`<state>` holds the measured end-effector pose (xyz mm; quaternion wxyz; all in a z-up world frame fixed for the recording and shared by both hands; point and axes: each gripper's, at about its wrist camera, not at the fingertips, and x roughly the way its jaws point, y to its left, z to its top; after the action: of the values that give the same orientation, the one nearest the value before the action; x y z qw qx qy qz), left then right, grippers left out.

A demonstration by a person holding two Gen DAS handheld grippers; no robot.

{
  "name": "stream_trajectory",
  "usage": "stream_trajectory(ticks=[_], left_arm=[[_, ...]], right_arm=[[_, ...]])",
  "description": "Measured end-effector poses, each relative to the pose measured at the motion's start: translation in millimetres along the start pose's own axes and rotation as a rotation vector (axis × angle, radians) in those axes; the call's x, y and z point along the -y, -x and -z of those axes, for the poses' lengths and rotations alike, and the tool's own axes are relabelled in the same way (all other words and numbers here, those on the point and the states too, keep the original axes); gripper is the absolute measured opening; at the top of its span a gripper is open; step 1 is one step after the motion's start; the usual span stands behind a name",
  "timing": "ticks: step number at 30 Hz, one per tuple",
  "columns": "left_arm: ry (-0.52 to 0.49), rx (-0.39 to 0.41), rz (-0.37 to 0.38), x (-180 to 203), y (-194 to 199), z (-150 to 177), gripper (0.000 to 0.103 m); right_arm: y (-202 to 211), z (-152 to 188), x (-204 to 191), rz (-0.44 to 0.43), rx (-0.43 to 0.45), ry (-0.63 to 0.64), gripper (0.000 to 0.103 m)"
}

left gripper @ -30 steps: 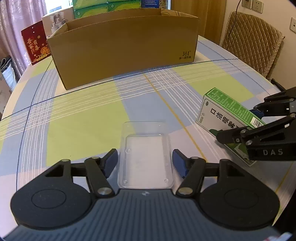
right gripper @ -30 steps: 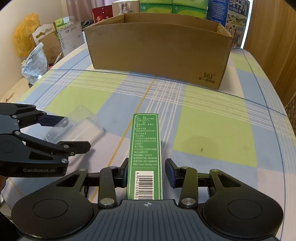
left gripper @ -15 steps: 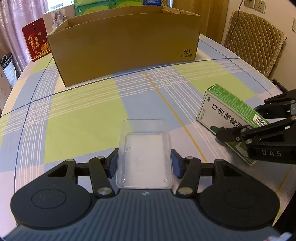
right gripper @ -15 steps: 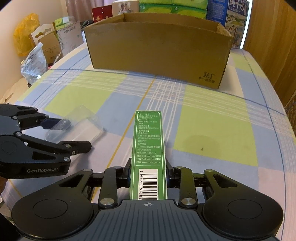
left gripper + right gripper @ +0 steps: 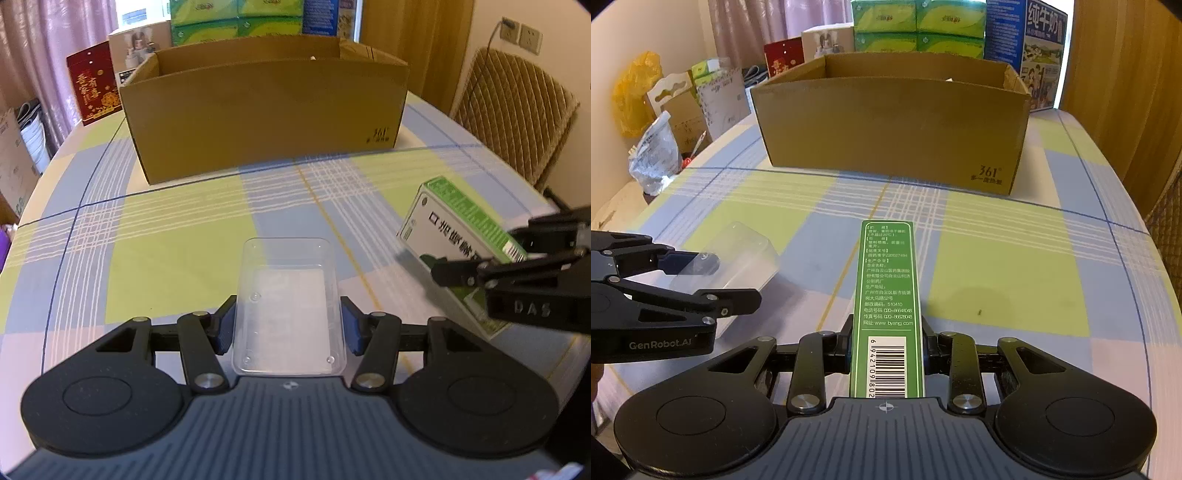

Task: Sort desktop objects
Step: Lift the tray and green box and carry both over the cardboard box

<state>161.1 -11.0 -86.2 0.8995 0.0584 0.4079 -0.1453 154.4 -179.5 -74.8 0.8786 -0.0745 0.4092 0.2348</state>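
A clear plastic tray [image 5: 288,302] sits between the blue pads of my left gripper [image 5: 288,328], which is shut on its sides and holds it just above the checked tablecloth [image 5: 177,236]. From the right wrist view the same clear plastic tray [image 5: 738,258] shows at the left, in the left gripper [image 5: 701,280]. My right gripper [image 5: 886,347] is shut on a long green and white medicine box [image 5: 888,295], lifted off the table. That medicine box [image 5: 454,236] appears at the right of the left wrist view. An open cardboard box [image 5: 266,110] stands at the far side.
Green tissue packs [image 5: 916,26] and a blue milk carton [image 5: 1034,48] stand behind the cardboard box [image 5: 894,122]. A red gift box [image 5: 94,85] is at the back left, a quilted chair [image 5: 517,110] at the right, and bags [image 5: 653,158] beyond the table's left edge.
Both grippers closed on their objects: left on the clear tray, right on the medicine box. Both have risen slightly, and the cardboard box's inside now shows.
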Motion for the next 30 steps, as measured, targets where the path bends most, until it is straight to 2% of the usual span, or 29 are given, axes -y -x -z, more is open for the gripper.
stream_trajectory(ticks=[13,30], left_arm=[[0.088,0.024,0.014,18.1,40.8,-0.1,0.051],[0.071,0.063,0.014,39.3,69.9,-14.4,0.051]], right_arm=[[48.1,-9.4,6.6,0.000,0.063,-0.051,0.028],[84.5,-12.3,22.0,0.018,0.115,-0.085,0.028]])
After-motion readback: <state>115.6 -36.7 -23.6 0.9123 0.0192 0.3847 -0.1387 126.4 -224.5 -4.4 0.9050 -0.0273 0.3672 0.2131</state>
